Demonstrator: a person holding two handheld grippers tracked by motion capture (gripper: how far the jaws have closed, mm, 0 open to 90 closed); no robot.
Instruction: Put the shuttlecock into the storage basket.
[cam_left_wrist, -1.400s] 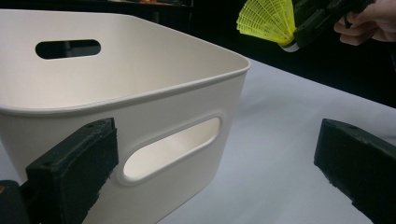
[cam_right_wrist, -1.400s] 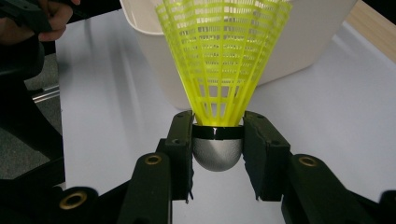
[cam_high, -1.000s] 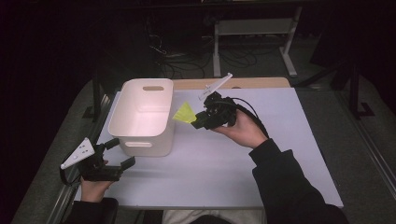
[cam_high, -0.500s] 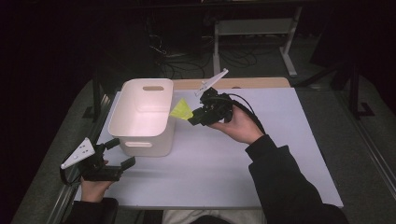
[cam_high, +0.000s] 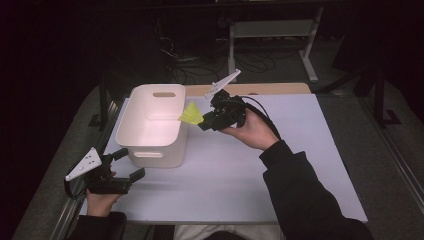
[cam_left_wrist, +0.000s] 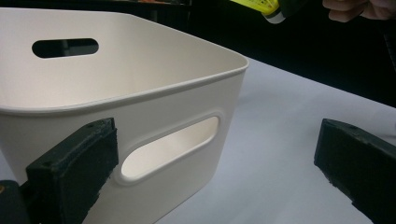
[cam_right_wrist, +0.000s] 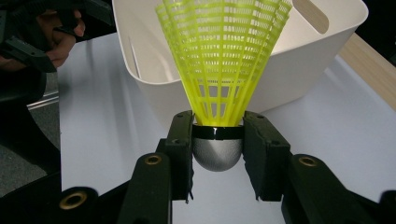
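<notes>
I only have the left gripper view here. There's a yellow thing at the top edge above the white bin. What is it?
Observer: A yellow plastic shuttlecock with a silver rounded base, per the right gripper view.
Operator: Is it held or loose?
Observer: Held. The right tongs clamp its base from both sides.
Operator: Is it over the bin yet?
Observer: The high view puts it at the right rim of the white plastic bin, skirt pointing toward the bin. I can't tell if it is past the rim.
Operator: Where are my tongs?
Observer: The left tongs sit open on the white table mat, at the bin's near corner.
</notes>
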